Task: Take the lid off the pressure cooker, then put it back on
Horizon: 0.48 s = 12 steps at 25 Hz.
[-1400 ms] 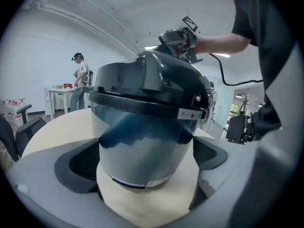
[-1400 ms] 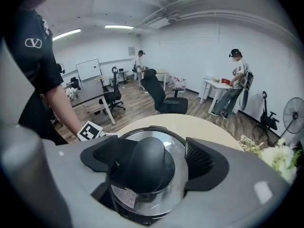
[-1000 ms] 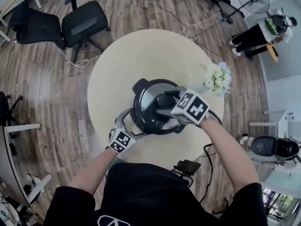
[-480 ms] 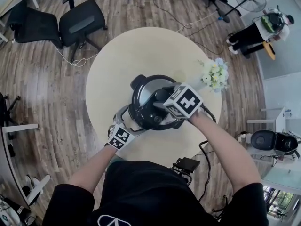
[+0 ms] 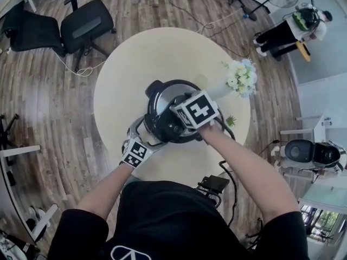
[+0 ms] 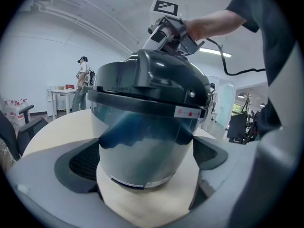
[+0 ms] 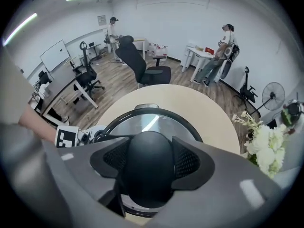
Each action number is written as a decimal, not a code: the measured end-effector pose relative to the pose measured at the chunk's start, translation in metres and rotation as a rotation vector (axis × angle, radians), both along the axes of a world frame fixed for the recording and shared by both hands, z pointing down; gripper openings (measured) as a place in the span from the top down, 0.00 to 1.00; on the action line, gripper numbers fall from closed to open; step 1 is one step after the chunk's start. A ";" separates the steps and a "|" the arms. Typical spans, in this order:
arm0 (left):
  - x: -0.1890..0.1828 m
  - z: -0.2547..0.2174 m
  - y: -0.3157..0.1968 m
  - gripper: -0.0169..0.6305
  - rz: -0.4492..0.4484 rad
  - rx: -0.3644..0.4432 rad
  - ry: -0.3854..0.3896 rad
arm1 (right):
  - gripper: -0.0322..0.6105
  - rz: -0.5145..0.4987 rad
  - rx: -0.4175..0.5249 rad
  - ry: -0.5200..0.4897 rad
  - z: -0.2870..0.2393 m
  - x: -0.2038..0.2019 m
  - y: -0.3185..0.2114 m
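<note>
A black and steel pressure cooker stands on the round beige table with its lid on. My right gripper points steeply down onto the lid. Its jaws have just been closing, and its pads now press both sides of the black lid knob. My left gripper reaches in low from the near left. Its two pads lie against the shiny cooker body, one on each side.
A vase of white flowers stands on the table to the cooker's right. Two black office chairs are on the wooden floor at the far left. A person stands at the far right. A cable and black box lie near the table's front edge.
My right gripper has rolled over the lid, so its marker cube now faces differently and sits a little further left. The left gripper and the cooker have stayed put.
</note>
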<state>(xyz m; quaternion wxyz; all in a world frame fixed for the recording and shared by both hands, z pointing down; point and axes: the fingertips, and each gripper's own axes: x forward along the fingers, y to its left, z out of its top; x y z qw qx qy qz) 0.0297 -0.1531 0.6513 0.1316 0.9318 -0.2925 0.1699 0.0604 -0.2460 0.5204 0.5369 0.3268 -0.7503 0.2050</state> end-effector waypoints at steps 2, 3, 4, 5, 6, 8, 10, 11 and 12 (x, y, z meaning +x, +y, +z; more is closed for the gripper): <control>0.000 0.000 0.000 0.06 -0.004 0.002 0.003 | 0.51 0.035 -0.007 0.002 0.001 0.000 -0.001; 0.000 0.001 0.000 0.06 -0.006 0.004 0.006 | 0.51 0.050 -0.011 0.006 0.002 0.001 -0.001; 0.001 0.001 0.000 0.06 -0.008 0.006 0.008 | 0.51 0.065 -0.014 0.014 0.002 0.001 -0.002; 0.001 0.001 -0.001 0.06 -0.009 0.008 0.010 | 0.51 0.081 -0.018 0.022 0.002 0.002 -0.004; 0.001 0.001 -0.001 0.06 -0.009 0.009 0.010 | 0.50 0.097 -0.024 0.030 0.002 0.002 -0.005; 0.001 0.000 -0.001 0.06 -0.009 0.010 0.011 | 0.50 0.134 -0.038 0.040 0.003 0.003 -0.005; 0.000 0.000 -0.001 0.06 -0.009 0.012 0.013 | 0.50 0.212 -0.043 0.031 0.004 0.005 -0.008; -0.001 0.000 -0.001 0.06 -0.009 0.012 0.014 | 0.50 0.278 -0.041 0.018 0.003 0.008 -0.010; -0.001 0.001 0.000 0.06 -0.009 0.011 0.014 | 0.50 0.361 -0.036 0.002 0.003 0.012 -0.013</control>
